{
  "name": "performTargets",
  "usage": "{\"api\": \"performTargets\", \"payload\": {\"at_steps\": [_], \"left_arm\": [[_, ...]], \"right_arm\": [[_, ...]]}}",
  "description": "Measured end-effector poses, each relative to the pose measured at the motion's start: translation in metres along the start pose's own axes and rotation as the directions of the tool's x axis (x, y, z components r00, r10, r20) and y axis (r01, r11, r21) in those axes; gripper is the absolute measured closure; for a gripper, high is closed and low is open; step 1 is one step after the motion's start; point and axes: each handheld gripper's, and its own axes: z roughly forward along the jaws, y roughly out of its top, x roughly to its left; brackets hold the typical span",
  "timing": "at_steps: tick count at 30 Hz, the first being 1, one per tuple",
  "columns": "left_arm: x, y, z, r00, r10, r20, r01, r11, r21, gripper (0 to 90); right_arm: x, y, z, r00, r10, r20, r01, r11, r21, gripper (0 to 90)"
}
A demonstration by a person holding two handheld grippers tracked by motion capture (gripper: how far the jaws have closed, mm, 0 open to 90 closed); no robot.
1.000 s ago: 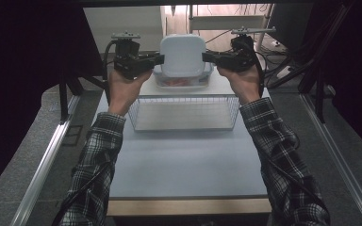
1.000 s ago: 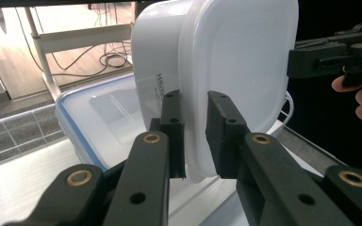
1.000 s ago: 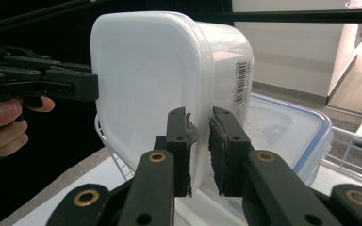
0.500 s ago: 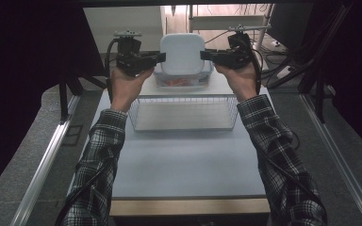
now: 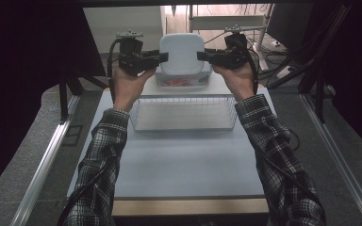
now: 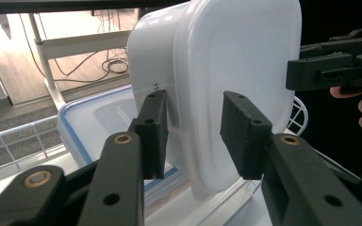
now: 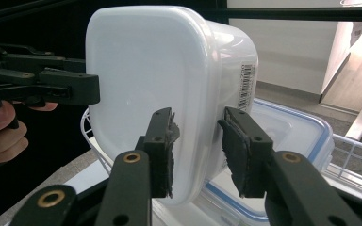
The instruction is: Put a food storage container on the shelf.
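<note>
High view
- Left gripper point(image 5: 162, 57): held at the left rim of the white container point(image 5: 182, 52). Its jaws have just been opening and now stand spread, with the rim between them.
- Right gripper point(image 5: 202, 55): mirrored at the right rim. Its jaws have also just been opening, again about the rim.
- White container: raised on edge, lid toward the camera, on top of a blue-rimmed box point(image 5: 183, 80) near the far edge of the tabletop point(image 5: 184, 160).
- Wire basket point(image 5: 184, 113): just in front of the box, at the middle of the tabletop. It looks empty.

Left gripper view
- Jaws: the pads point(image 6: 153, 134) stand either side of the container's rim point(image 6: 226, 94). One seems close to the wall, the other apart from the lid, so there is no pinch.
- Below: the container's lower edge rests on the lid of the blue-rimmed box point(image 6: 89, 122).

Right gripper view
- Jaws: the pads point(image 7: 162, 150) are parted with a gap to the rim point(image 7: 169, 75), so they are no longer pressing.
- Detail: a barcode label point(image 7: 245, 87) sits on the container's side.

Risk
- Tipping: once both grips let go, the container is balanced on edge on a smooth lid. It could fall flat, or slide toward the basket.
- Snagging: a pad that drags on the rim as it withdraws could pull the container over.

Surface and room
- Tabletop: pale and bare at the near edge, with a wooden front lip.
- Room: dark curtains at the sides, cables and shelving beyond the far edge.
</note>
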Motion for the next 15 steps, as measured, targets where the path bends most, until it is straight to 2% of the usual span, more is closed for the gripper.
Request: {"api": "performTargets", "payload": {"at_steps": [6, 12, 15], "left_arm": [[0.002, 0.002, 0.004, 0.9998, -0.018, -0.012, 0.018, 0.9998, -0.004, 59.1], [0.004, 0.001, 0.010, 0.9993, -0.020, -0.032, 0.021, 0.9997, 0.013, 58.4], [0.008, 0.002, 0.012, 0.9991, -0.038, -0.020, 0.038, 0.9993, 0.008, 57.6]], "right_arm": [[-0.001, 0.000, 0.001, 0.9999, 0.003, 0.012, -0.002, 1.000, -0.006, 66.6], [-0.004, 0.000, 0.006, 0.9997, 0.010, 0.023, -0.009, 1.000, -0.001, 65.1], [-0.006, 0.002, 0.007, 0.9996, 0.022, 0.017, -0.022, 1.000, -0.002, 64.0]]}}
